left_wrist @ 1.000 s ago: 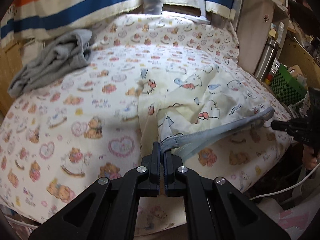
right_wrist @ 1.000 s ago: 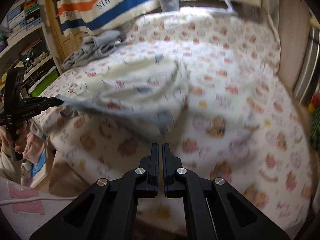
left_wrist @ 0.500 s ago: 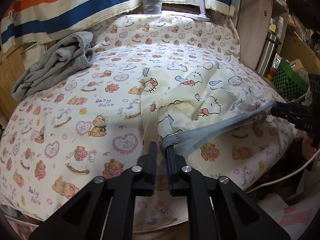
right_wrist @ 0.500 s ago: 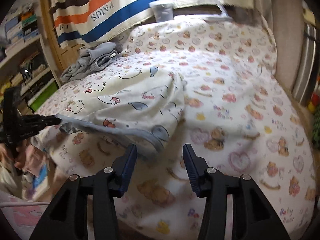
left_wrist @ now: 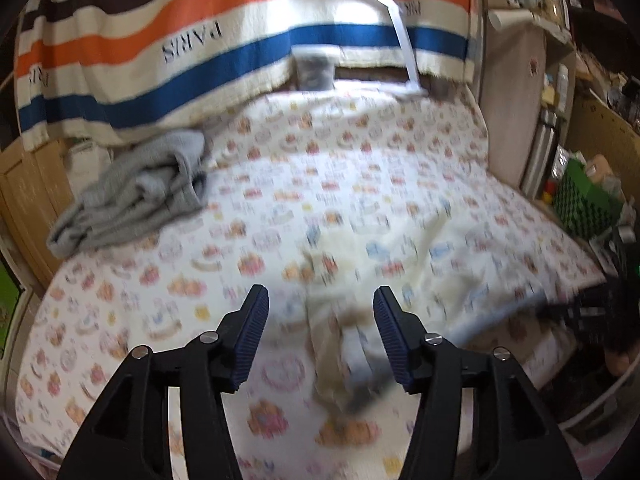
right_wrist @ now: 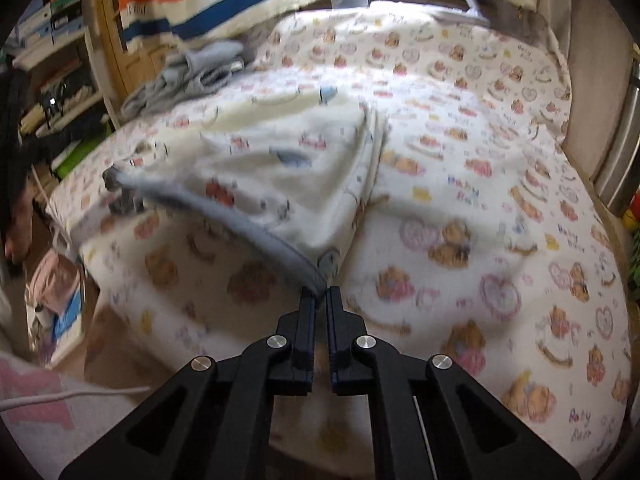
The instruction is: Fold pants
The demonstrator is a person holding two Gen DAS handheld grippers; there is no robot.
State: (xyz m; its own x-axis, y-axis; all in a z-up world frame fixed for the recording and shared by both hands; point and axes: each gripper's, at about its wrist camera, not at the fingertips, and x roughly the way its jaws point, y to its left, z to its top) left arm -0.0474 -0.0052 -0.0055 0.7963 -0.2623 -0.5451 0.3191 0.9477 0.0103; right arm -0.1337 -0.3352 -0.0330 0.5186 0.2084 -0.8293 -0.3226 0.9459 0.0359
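Note:
The pants (right_wrist: 288, 168) are pale yellow with cartoon prints and a grey-blue waistband (right_wrist: 256, 232); they lie on the printed bed sheet near its front edge. In the left wrist view they are blurred (left_wrist: 420, 248). My left gripper (left_wrist: 320, 312) is open and empty, just above the waistband's left end (left_wrist: 360, 356). My right gripper (right_wrist: 320, 294) is shut on the waistband's right corner, at the front edge of the bed. The waistband runs away from it to the left.
A grey garment (left_wrist: 132, 196) lies crumpled at the bed's far left. A striped PARIS blanket (left_wrist: 192, 40) hangs behind the bed, with a clear tub (left_wrist: 314, 68) and a white lamp (left_wrist: 396, 28). Shelves (right_wrist: 56, 60) and a green crate (left_wrist: 584, 204) flank the bed.
My left gripper has let go of the waistband and opened wide, lifting a little. My right gripper opened half a second ago and has now shut on the waistband's right corner.

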